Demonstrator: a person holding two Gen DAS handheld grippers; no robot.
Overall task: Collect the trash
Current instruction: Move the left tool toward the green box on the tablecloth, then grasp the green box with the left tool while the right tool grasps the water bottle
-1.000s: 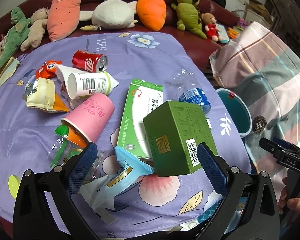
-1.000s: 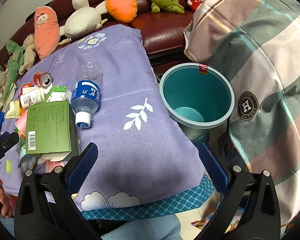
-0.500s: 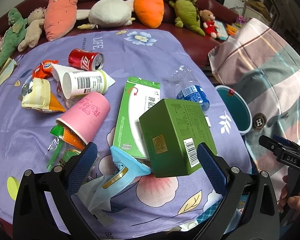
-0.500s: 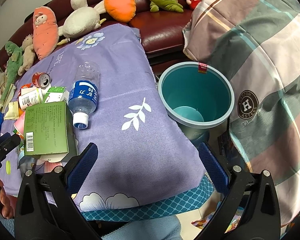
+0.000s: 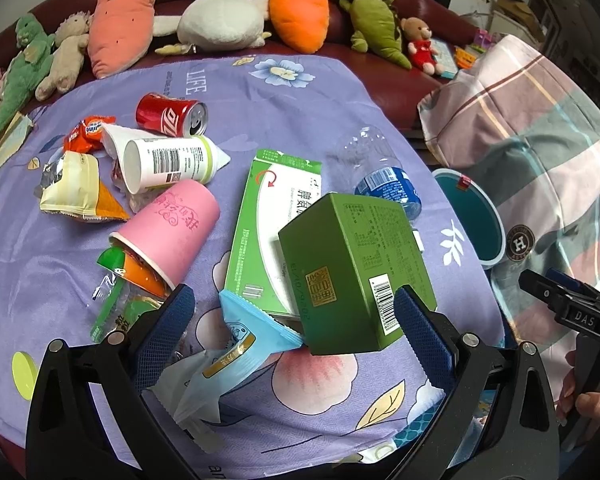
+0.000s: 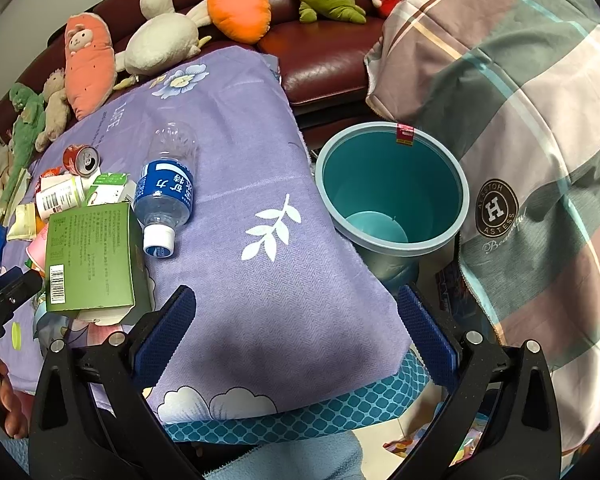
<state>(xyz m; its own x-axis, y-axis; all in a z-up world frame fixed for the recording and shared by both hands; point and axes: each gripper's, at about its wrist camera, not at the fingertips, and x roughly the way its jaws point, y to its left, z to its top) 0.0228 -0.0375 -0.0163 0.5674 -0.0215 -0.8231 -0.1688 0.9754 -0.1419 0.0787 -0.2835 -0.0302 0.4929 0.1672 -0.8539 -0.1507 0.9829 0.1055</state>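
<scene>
Your left gripper [image 5: 292, 320] gapes wide, its right pad just beside the green box [image 5: 356, 268] near the purple cloth's [image 6: 260, 184] front edge. Your right gripper [image 6: 296, 320] gapes wide, holding nothing, beside the teal bin [image 6: 392, 188].

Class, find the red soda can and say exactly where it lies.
The red soda can lies on its side at the far left of the purple cloth, just behind the white cup.

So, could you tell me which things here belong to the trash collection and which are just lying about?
Job: green box, water bottle, cola can, pink cup, white cup, teal bin.

Lying about: carrot plush, duck plush, plaid blanket.
</scene>
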